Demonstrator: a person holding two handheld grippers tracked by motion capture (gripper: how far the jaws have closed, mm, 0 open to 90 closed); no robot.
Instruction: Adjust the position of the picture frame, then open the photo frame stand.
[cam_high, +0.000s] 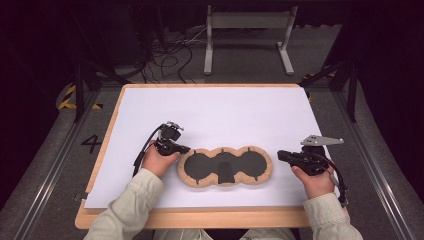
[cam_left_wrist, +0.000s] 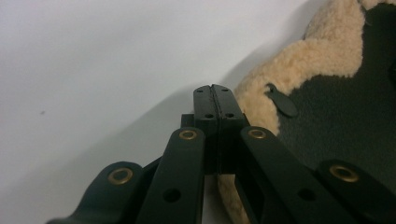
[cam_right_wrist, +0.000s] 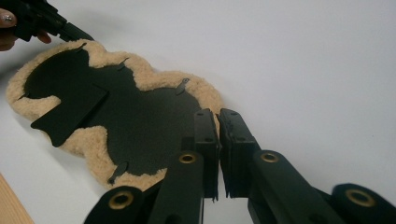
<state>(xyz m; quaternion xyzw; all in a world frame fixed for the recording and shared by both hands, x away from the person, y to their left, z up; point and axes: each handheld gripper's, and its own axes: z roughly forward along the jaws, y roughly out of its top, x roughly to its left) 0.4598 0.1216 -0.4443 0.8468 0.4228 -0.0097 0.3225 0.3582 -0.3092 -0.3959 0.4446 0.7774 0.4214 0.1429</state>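
Note:
A flat three-lobed pad (cam_high: 200, 166) with a tan fleece rim and a black centre lies near the front of the table, a black flap (cam_high: 226, 172) on its middle lobe. My left gripper (cam_high: 186, 149) is shut, and its tips sit at the fleece edge of the left lobe. In the left gripper view the jaws (cam_left_wrist: 213, 88) press together beside the fleece (cam_left_wrist: 317, 51), with nothing between them. My right gripper (cam_high: 281, 156) rests just off the pad's right end. Its jaws (cam_right_wrist: 218, 114) stand nearly together with a thin slit, pointing at the pad (cam_right_wrist: 116, 107). The left gripper (cam_right_wrist: 70, 30) shows at the pad's far end.
A white sheet (cam_high: 225, 110) covers the wooden table (cam_high: 200, 217), with bare room behind and beside the pad. Beyond the far edge a grey metal stand (cam_high: 245, 40) and cables (cam_high: 170, 55) sit on the floor.

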